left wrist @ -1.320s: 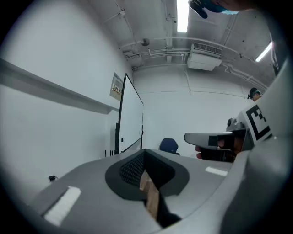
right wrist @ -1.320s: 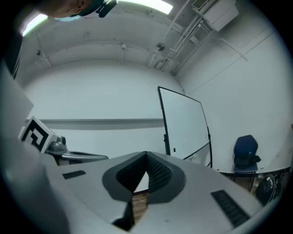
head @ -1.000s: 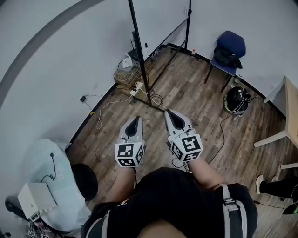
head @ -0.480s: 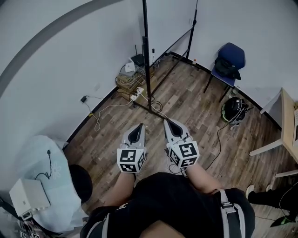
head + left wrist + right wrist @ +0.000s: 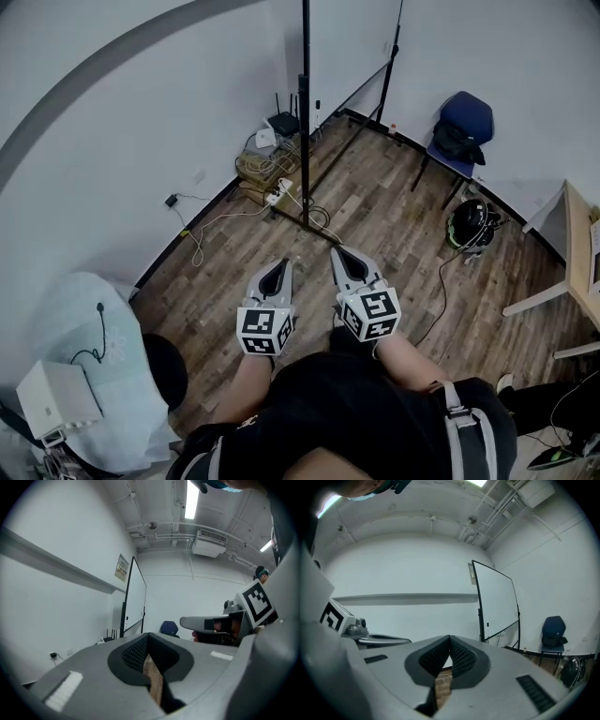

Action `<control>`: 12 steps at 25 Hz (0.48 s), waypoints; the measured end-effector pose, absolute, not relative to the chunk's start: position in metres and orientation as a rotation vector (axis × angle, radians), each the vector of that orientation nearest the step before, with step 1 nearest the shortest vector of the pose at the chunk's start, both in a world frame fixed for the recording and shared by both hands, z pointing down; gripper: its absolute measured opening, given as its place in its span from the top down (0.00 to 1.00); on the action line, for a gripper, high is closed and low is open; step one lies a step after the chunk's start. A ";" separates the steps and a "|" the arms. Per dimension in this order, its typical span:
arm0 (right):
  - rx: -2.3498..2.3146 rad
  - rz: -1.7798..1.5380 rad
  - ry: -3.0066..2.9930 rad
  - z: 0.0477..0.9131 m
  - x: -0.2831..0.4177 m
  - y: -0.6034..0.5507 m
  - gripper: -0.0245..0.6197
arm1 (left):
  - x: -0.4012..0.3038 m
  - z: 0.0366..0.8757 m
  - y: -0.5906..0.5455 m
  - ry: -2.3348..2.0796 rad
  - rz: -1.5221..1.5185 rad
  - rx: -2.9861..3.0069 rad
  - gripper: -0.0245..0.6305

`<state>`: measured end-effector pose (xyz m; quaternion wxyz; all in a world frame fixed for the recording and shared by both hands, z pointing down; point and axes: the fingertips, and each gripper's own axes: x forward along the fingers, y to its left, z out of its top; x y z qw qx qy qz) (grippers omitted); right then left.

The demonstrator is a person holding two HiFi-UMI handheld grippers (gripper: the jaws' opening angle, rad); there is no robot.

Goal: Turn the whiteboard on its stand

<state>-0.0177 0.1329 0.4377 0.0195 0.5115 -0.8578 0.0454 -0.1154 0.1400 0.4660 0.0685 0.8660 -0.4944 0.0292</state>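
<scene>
The whiteboard (image 5: 497,604) stands tall on its stand by the wall, straight ahead and well apart from both grippers. The left gripper (image 5: 280,265) and the right gripper (image 5: 339,251) are both pressed together with nothing inside, and the right one looks a bit nearer. The little wall sign (image 5: 123,567) is too small to read.

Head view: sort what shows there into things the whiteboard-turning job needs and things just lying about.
For the job:
- white black-framed whiteboard on its stand
- left gripper, shut, empty
- right gripper, shut, empty

Lying about:
- blue chair with a dark bag
- black helmet with green trim
- white power strip
- black router
- pale wooden table
</scene>
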 end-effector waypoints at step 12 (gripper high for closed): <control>1.524 0.127 -2.750 0.435 -0.025 0.050 0.95 | -0.131 0.465 0.075 -1.626 0.132 2.572 0.95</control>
